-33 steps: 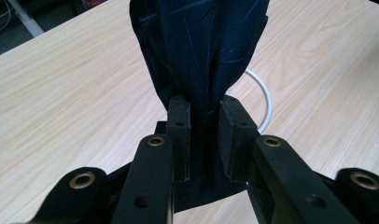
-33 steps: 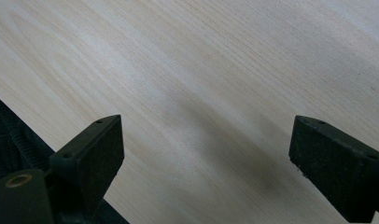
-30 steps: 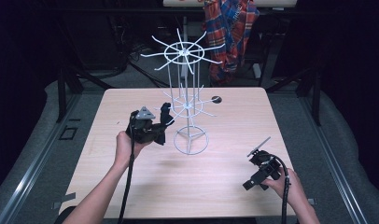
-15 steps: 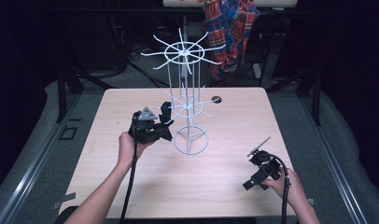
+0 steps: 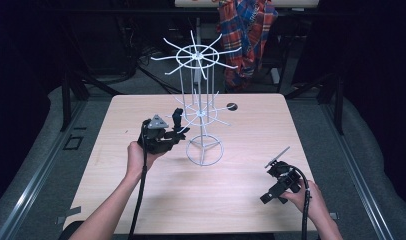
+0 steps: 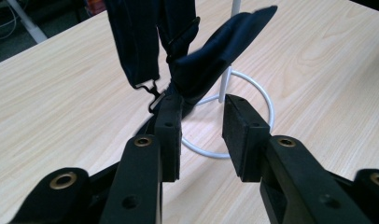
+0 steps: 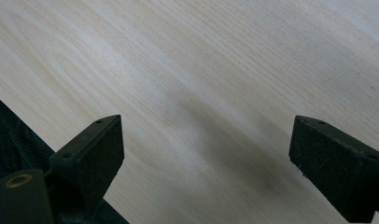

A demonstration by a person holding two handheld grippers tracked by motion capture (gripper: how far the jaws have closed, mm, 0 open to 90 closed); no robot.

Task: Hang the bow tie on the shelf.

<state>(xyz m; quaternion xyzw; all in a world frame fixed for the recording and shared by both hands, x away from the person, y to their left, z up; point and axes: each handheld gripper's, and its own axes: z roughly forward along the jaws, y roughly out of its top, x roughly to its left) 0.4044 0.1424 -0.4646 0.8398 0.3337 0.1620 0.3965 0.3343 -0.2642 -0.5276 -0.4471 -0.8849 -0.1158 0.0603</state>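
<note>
No readable writing. Left hand-held gripper (image 6: 201, 135) parted beside dark strap (image 6: 215, 56); right hand-held gripper (image 7: 204, 163) spread wide.

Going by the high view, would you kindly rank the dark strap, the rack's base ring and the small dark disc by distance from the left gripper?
From the left gripper:
1. Dark strap, right at its jaws.
2. Base ring, to its right.
3. Small dark disc, beyond the rack.
</note>
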